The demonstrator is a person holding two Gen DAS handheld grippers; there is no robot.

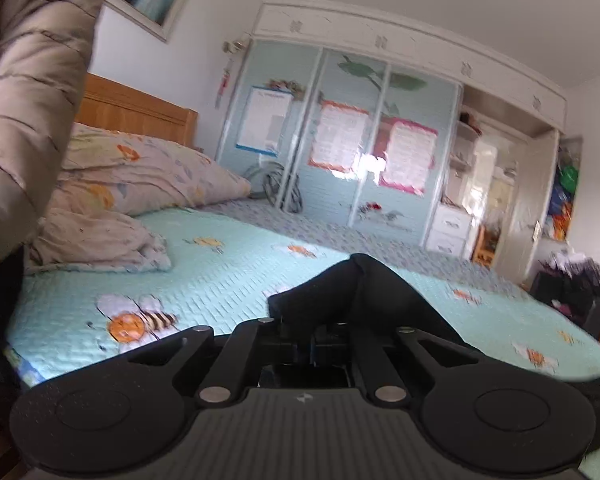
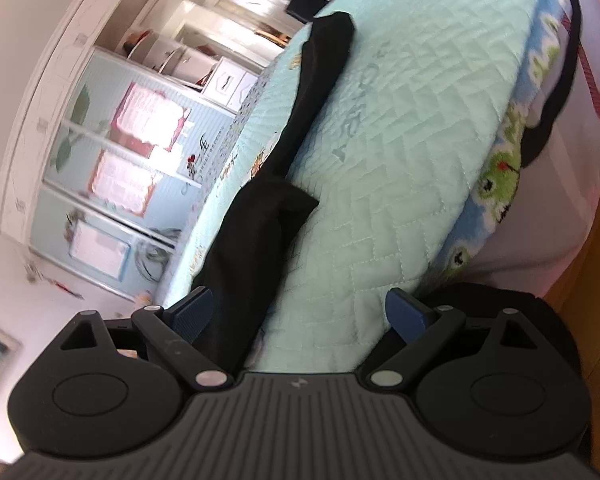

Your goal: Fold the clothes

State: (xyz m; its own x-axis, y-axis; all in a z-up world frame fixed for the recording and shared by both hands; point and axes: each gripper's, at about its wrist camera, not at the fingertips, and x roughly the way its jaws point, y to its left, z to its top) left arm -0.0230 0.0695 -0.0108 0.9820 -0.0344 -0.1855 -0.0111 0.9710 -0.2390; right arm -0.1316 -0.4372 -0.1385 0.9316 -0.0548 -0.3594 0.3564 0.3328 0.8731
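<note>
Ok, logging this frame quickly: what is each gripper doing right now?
Left gripper: shut on the black garment.
Right gripper: open, holding nothing, garment between its fingers.

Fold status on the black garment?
Done: nothing clearly folded; the black fabric garment lies as a long rumpled strip on the quilted mint bedspread. In hand: left tongs shut on one end. Right tongs open, empty. Left: the folding itself.

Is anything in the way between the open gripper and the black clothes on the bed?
Nothing visible is. The right gripper is open, and the black cloth garment lies on the mint quilted bedspread, running right up to its left finger.
</note>
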